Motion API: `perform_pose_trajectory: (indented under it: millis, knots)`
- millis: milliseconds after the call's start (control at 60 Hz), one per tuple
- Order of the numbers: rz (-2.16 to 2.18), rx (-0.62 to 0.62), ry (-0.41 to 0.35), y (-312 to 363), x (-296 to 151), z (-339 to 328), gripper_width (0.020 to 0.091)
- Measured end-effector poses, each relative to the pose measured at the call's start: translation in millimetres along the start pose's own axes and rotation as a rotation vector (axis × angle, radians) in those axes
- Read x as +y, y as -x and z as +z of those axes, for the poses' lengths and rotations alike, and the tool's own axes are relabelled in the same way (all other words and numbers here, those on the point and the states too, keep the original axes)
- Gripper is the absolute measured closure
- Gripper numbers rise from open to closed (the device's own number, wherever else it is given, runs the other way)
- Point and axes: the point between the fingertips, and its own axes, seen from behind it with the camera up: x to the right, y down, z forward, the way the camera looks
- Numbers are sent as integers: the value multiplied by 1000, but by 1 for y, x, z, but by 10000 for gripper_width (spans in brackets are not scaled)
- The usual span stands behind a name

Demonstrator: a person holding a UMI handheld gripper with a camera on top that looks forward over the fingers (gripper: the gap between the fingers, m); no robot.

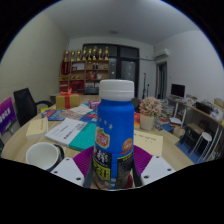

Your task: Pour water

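Bottle [115,130], blue with a white cap and a bright label, stands upright between the fingers of our tool [112,172], whose purple pads [83,161] press its lower sides, so we hold it pinched. Beside it, near the tabletop's [60,143] front edge, we see a white bowl [43,155]. Papers [66,130] lie further back, and a shelf [85,70] stands by the far wall.

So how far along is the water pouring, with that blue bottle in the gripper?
Done: the gripper has the blue plastic bottle with a white cap upright between its fingers, apparently gripped. In hand: it is held above the wooden table. Left: the cap looks still on, so it seems no pouring has begun; the white bowl beside the fingers is a likely target.
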Motion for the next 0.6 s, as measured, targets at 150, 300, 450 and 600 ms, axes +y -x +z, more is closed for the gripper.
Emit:
perform_pose_trajectory:
  millis: [150,300,450,600]
  knots:
    - [46,-8,25,-2,5,-1,446]
    - [138,-47,117,-4,21,-16,261]
    - [134,-30,107,6,8,-66,268]
    - [129,-14,82,17,-15,-144,269]
